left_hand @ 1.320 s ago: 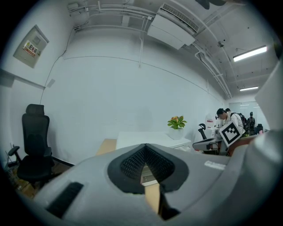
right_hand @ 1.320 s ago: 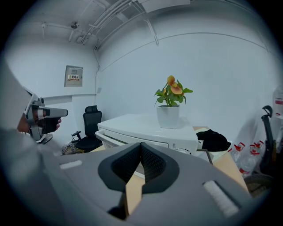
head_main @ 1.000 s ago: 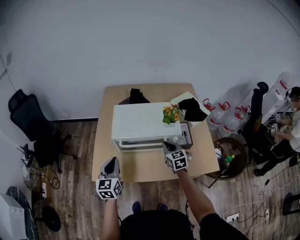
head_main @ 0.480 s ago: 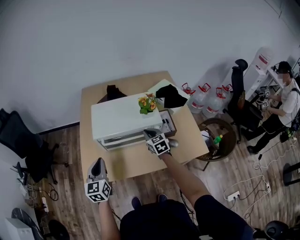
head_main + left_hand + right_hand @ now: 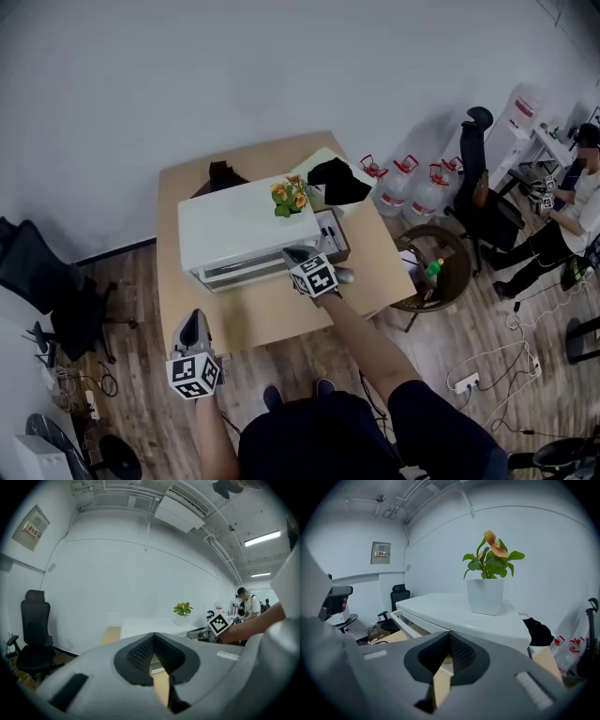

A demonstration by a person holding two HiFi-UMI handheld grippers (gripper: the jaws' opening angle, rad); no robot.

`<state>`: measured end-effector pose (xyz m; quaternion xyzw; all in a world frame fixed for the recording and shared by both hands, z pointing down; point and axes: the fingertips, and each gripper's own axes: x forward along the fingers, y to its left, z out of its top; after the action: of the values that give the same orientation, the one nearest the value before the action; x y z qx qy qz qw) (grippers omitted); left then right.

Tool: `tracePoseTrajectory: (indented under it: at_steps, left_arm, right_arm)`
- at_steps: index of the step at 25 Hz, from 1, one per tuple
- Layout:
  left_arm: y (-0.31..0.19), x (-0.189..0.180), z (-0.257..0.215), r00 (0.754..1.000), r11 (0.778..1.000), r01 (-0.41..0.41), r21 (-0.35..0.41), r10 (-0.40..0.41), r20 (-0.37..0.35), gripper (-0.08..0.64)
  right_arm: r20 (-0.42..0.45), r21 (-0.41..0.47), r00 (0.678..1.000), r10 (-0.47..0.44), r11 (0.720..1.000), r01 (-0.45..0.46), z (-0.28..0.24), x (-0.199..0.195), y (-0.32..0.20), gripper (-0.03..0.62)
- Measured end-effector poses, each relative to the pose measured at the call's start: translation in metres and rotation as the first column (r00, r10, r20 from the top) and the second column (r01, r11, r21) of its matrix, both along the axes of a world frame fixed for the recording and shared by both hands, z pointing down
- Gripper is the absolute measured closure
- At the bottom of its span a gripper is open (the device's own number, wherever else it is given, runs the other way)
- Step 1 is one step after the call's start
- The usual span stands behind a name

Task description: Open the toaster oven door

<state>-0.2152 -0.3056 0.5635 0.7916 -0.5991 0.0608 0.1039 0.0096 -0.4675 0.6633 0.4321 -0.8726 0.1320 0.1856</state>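
White pot (image 5: 485,595) with plant (image 5: 491,555) atop toaster oven (image 5: 234,230) (left gripper (image 5: 194,321), right gripper (image 5: 295,253): fingers together)

My head camera looks steeply down on the tan wooden worktop (image 5: 253,321). Both gripper cameras sit low, facing the white boxy toaster oven (image 5: 440,607) at twelve o'clock.

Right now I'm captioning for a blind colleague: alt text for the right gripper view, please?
The right tongs, shut and empty, point at the front of a white toaster oven; a potted plant stands on top and a black cloth lies at right.
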Motion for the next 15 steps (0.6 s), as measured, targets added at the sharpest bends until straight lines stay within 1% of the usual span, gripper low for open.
tracePoseTrajectory:
  at_steps: [3,7,10,15]
  left_arm:
    - [0.002,0.001,0.0,1.0,1.0,-0.006,-0.003,0.006,0.005,0.561]
    - [0.007,-0.002,-0.004,1.0,1.0,0.002,0.001,-0.002,0.003,0.561]
    - [0.009,-0.006,-0.005,1.0,1.0,0.013,0.007,-0.013,-0.001,0.561]
    - [0.01,-0.009,0.0,1.0,1.0,0.021,-0.004,-0.021,-0.007,0.561]
  right_arm:
    - [0.006,0.013,1.0,0.016,1.0,-0.016,0.0,0.001,0.001,0.581]
    - [-0.009,0.029,1.0,0.022,0.999,-0.021,-0.001,0.001,0.004,0.581]
    - [-0.006,0.029,1.0,0.02,0.999,-0.02,0.0,0.002,0.007,0.581]
    - [0.004,0.028,1.0,0.021,0.999,-0.021,0.001,0.003,0.009,0.581]
